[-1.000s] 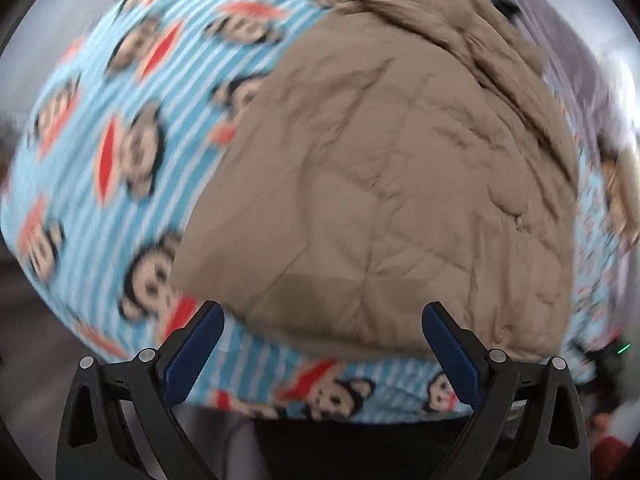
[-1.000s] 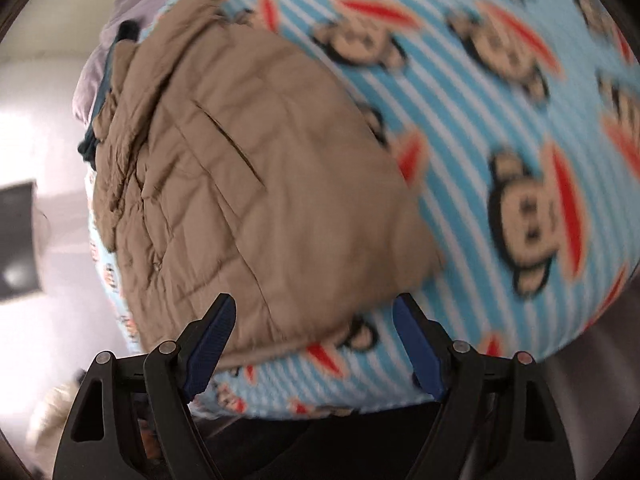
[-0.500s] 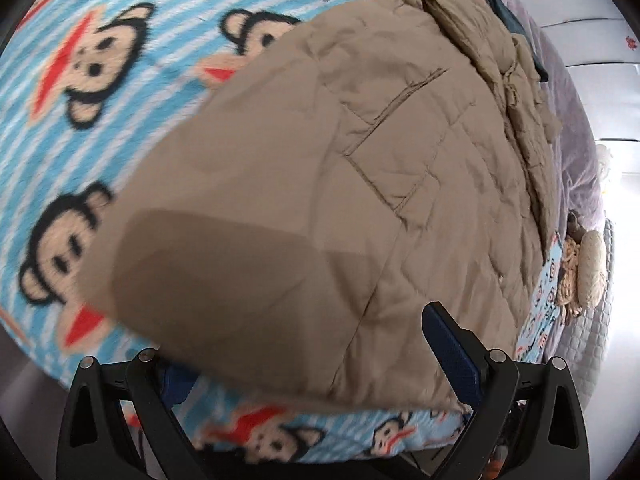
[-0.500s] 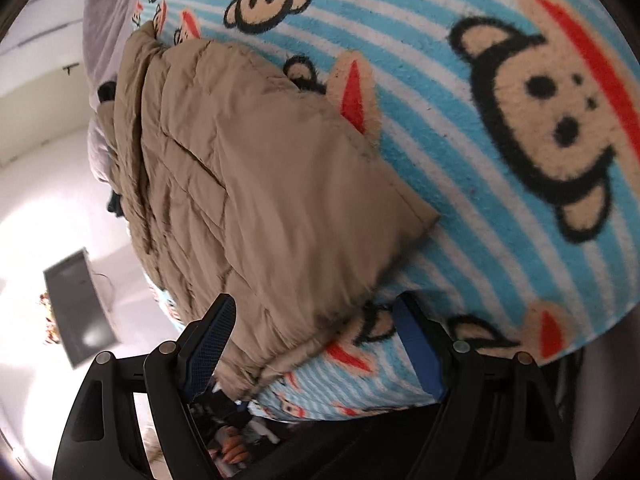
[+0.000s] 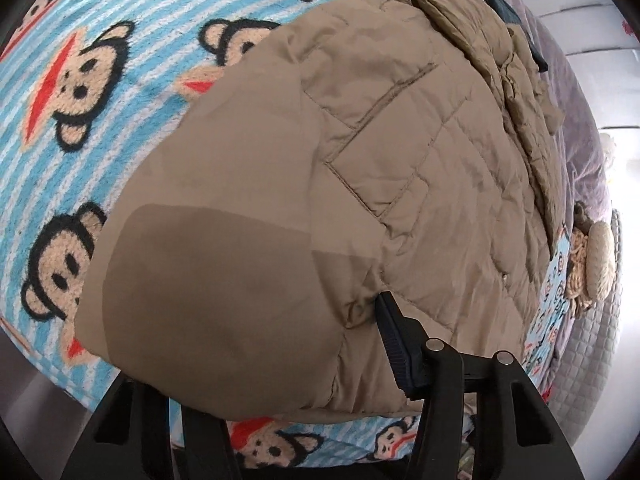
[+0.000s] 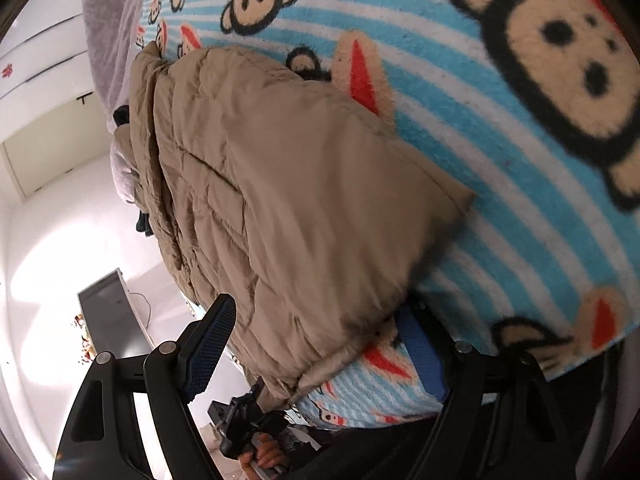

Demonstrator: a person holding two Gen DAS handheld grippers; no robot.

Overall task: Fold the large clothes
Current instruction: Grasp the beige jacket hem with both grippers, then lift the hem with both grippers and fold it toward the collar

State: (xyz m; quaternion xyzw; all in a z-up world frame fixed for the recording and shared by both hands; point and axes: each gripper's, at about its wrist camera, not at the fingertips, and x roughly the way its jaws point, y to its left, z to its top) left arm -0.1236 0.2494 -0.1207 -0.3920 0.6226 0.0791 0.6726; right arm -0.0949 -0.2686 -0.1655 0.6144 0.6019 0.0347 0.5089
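Jacket (image 5: 320, 200) hem sits between both spread grippers: left gripper (image 5: 260, 364), apparently unclamped; right gripper (image 6: 320, 340).

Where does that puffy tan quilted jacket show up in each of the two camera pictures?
Left wrist view: the puffy tan quilted jacket fills the centre and right, its near hem between the left tool's fingers.
Right wrist view: the jacket lies centre-left, its corner reaching down between the right tool's fingers.
Shared landmark: the blue-striped fleece monkey-print blanket under the jacket in both.
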